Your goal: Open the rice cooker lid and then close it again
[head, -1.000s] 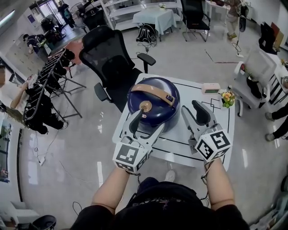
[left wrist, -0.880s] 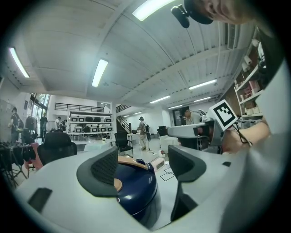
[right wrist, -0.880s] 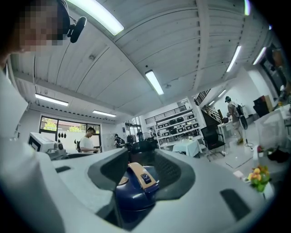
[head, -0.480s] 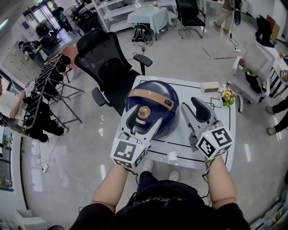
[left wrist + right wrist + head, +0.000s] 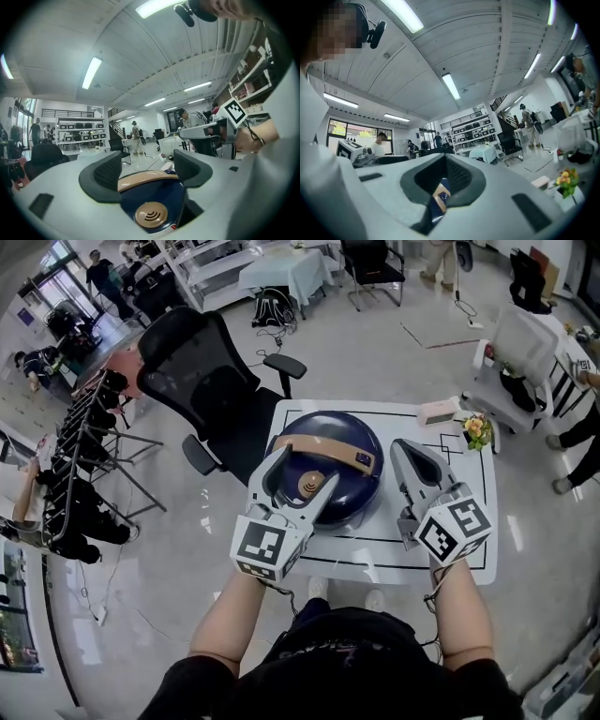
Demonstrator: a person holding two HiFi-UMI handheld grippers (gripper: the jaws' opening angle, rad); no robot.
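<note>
Forearms [image 5: 230, 629] reach forward, grippers level; left gripper [image 5: 302, 471] released, jaws wide over the closed rice cooker [image 5: 354, 491], vent knob [image 5: 307, 486] between them; right gripper [image 5: 408, 452] clenched empty, cooker just left of its jaws, on desk [image 5: 366, 542]

The rice cooker [image 5: 330, 474] has a glossy dark-blue shell that catches bright highlights — smooth, like lacquered plastic. Its tan handle band [image 5: 323, 448] looks satin, and the tan vent cap [image 5: 151, 214] has moulded ribs. The left tongs [image 5: 305, 470] and the right tongs [image 5: 407, 446] are matt pale-grey plastic, with dark pads [image 5: 108, 171] of a finely ribbed, rubbery look (clearest in the left gripper view). The white surface [image 5: 356, 542] is smooth with a faint sheen; the floor [image 5: 159, 577] is polished — almost mirror-like. The chair [image 5: 187, 362] back is black mesh.
</note>
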